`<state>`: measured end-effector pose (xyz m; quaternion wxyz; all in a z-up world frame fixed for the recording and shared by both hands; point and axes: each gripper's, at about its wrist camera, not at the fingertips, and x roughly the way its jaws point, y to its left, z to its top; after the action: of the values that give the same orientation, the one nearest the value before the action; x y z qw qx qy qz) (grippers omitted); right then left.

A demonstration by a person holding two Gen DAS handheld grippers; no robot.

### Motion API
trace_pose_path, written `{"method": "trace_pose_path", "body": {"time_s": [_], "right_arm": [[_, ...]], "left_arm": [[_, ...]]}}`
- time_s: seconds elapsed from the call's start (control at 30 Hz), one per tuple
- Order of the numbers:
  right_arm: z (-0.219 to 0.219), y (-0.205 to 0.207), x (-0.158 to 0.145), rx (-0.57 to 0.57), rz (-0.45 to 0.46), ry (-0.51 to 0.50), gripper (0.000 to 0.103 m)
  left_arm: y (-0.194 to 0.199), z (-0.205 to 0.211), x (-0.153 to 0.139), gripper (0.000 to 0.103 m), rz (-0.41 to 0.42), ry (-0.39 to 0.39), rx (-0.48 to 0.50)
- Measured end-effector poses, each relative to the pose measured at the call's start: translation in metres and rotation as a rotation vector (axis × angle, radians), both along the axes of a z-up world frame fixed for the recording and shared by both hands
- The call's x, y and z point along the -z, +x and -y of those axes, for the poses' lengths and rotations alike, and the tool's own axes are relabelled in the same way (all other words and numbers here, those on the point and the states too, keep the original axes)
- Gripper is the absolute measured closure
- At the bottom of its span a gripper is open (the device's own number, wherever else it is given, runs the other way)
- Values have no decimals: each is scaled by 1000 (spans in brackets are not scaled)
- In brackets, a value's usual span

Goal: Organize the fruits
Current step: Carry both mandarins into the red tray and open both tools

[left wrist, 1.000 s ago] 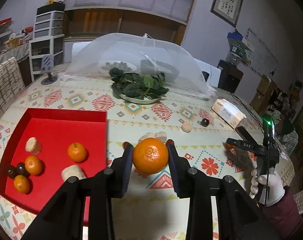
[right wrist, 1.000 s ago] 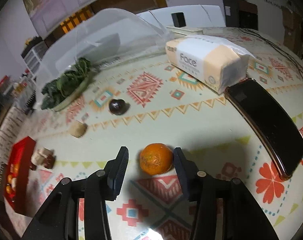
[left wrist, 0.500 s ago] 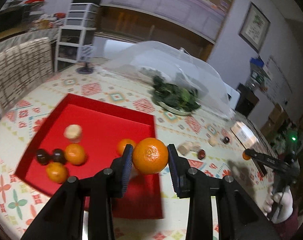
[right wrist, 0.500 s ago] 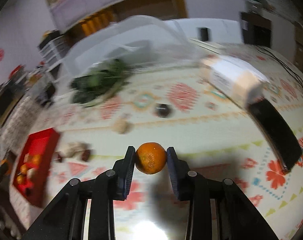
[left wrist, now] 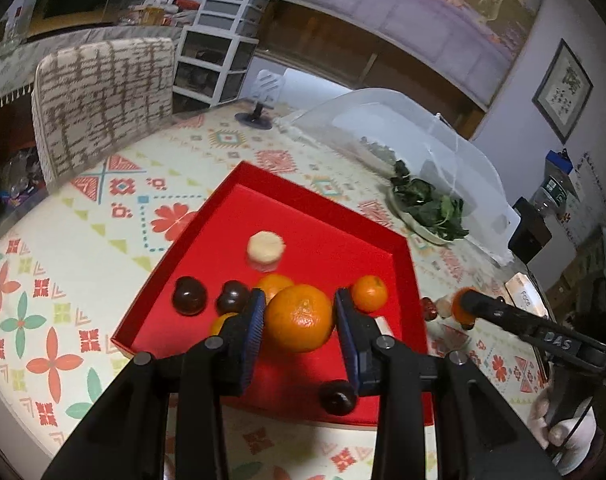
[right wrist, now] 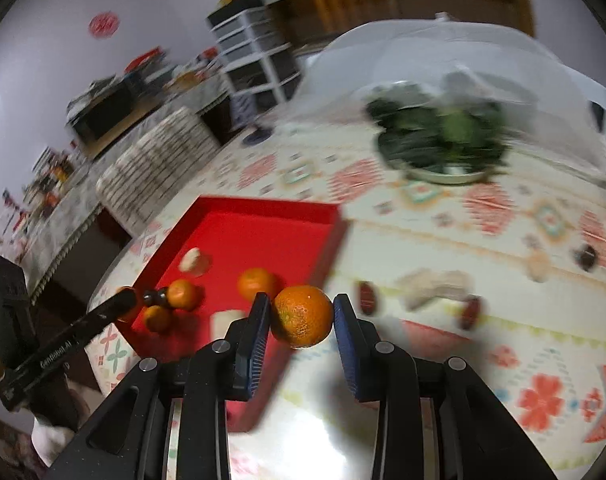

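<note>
While each tool (left wrist: 299,320) (right wrist: 302,316) grips a mandarin (left wrist: 300,317) (right wrist: 302,315), right view blurred, tray (left wrist: 263,184) partly hidden.

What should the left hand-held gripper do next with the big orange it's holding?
Probably lower it a little and let go. The left hand-held gripper grips a large orange above the red tray, where smaller oranges already lie, and there's bare red floor just beneath it. Aim slightly clear of the dark plum close by.

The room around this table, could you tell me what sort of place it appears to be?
Probably a lived-in home dining area: a patterned tablecloth, a mesh food cover beside a plate of greens, and plastic storage drawers by the wall.
</note>
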<state>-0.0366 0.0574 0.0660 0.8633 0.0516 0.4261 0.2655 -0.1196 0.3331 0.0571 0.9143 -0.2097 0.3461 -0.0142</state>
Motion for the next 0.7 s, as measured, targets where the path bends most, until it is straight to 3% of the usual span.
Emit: {"method": "trace_pose_path", "body": {"time_s": [0.1,0.33,0.6,0.7], "right_arm": [[-32,11,14,-27,-34,-26,68],[-51,32,29,-4,-72,-38,68],[-81,40,22,-61,-68,-19,67],[-89,40,19,-60,-59,-11,59]], "left_arm": [[1,-6,7,70,-15,-7,-3],[3,-11,7,68,-10,10,-3],[2,-20,2,45,-4,15,-29],[0,-19,-1,43,-5,34,-33]]}}
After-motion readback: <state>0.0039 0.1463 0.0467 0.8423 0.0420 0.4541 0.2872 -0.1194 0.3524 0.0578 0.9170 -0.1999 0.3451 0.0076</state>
